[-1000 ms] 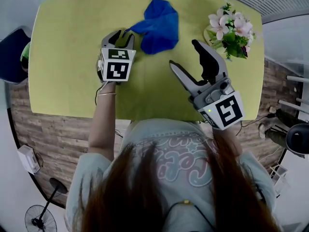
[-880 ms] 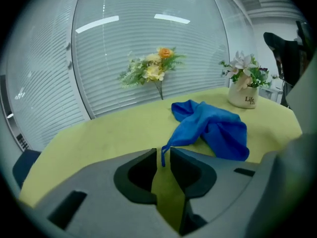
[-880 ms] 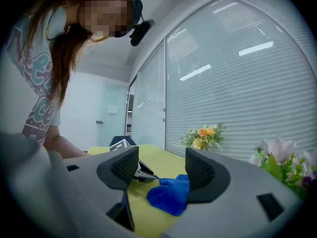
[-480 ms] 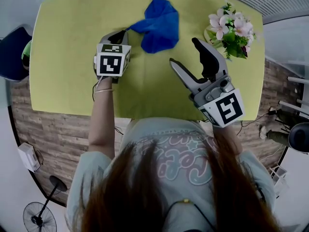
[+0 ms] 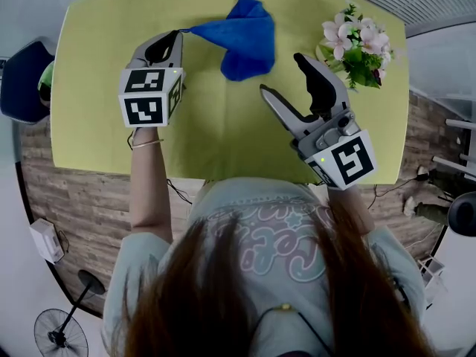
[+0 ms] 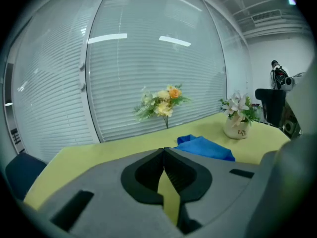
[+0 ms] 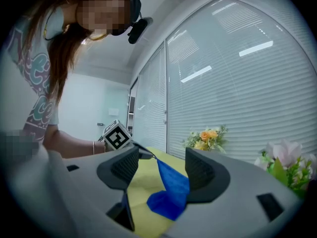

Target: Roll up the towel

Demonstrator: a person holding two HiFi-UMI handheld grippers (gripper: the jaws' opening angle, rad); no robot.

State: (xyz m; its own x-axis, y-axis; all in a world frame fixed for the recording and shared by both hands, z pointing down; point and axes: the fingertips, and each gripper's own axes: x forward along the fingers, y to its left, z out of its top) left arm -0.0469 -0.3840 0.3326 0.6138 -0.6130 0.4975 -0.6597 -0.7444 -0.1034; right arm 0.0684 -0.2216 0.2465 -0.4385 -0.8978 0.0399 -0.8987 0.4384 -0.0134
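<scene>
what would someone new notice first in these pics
The blue towel against the yellow-green table, far middle, one corner pinched in the shut left gripper and held up. The right gripper stands open beside it, near a pot of pink flowers at the table's right end.

Crumpled blue towel point(image 5: 245, 43), corner apparently raised

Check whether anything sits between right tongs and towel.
Nothing visible. Only bare table lies between the open right tongs and the towel; the potted flowers stand off to the side. The left tongs grip its corner.
</scene>
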